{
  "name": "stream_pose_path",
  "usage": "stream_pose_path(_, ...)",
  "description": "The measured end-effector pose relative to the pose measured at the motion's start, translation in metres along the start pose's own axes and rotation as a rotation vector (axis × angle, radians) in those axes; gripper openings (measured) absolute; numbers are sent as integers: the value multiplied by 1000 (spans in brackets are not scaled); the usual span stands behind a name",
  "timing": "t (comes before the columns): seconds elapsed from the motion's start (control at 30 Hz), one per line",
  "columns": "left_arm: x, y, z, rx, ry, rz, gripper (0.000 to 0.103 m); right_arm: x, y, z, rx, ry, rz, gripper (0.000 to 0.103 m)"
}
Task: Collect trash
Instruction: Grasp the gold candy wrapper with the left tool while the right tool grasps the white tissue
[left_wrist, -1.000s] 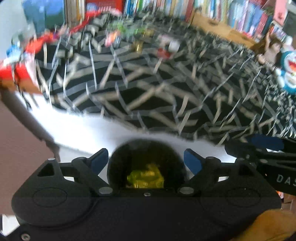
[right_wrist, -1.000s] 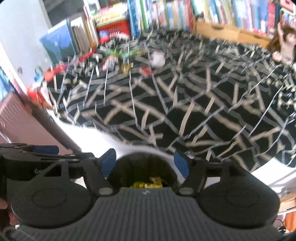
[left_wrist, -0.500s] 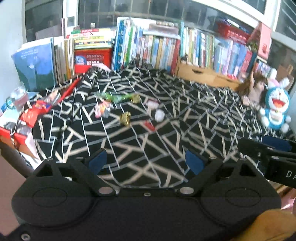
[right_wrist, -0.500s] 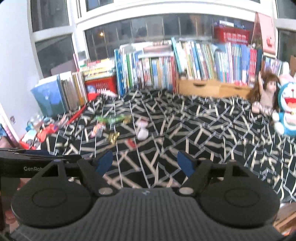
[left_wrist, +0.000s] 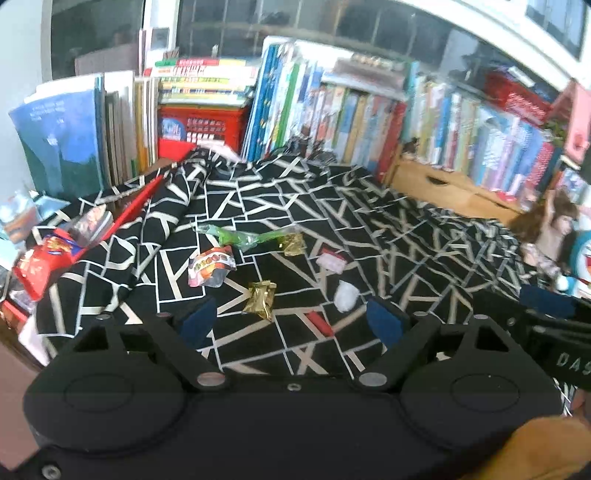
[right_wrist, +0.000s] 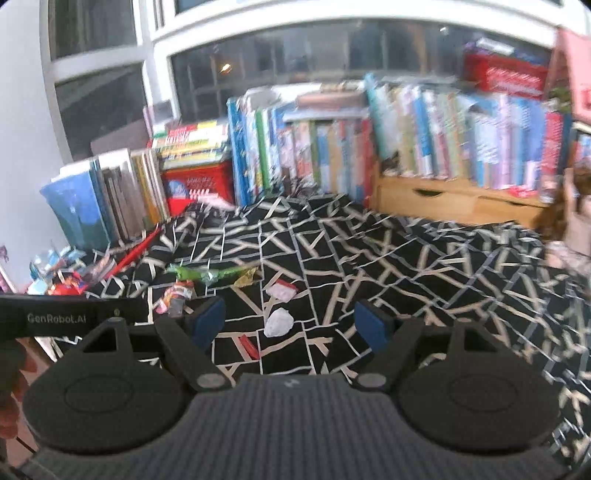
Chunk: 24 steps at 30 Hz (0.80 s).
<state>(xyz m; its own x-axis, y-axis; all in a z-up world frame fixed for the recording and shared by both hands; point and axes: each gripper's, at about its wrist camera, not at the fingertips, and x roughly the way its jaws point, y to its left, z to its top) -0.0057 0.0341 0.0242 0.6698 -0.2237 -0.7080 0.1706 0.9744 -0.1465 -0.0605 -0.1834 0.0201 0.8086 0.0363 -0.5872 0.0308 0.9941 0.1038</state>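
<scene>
Several bits of trash lie on a black cloth with white lines (left_wrist: 388, 240). In the left wrist view I see a gold wrapper (left_wrist: 260, 298), a colourful candy wrapper (left_wrist: 210, 265), a green plastic wrapper (left_wrist: 240, 236), a second gold wrapper (left_wrist: 291, 243), a pink-white wrapper (left_wrist: 330, 261), a white crumpled wad (left_wrist: 346, 295) and a red strip (left_wrist: 320, 322). My left gripper (left_wrist: 290, 325) is open, just short of the gold wrapper. My right gripper (right_wrist: 290, 326) is open too, with the white wad (right_wrist: 279, 322) and red strip (right_wrist: 248, 346) ahead between its fingers.
Rows of books (left_wrist: 332, 114) and a red crate (left_wrist: 201, 127) line the back. A wooden drawer unit (right_wrist: 443, 201) stands at the right rear, with a doll (left_wrist: 554, 229) beside it. Snack packets (left_wrist: 40, 262) crowd the cloth's left edge.
Both cameras have swung up from a dark bin with yellow-green trash inside, near the cloth's front edge, and moved in over the cloth toward the scattered wrappers.
</scene>
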Motion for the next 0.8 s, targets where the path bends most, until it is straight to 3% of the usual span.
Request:
stream_pose_path(0.17, 76, -7, 14, -29, 93, 55, 70, 65, -11, 8, -49, 70, 49, 85)
stream_pose_path(0.37, 146, -1, 19, -101, 174, 110, 62, 134, -21, 9, -81, 168, 105, 83)
stream_pose_path(0.8, 216, 12, 13, -188, 304, 201, 57, 214, -26, -7, -114, 362, 220, 76)
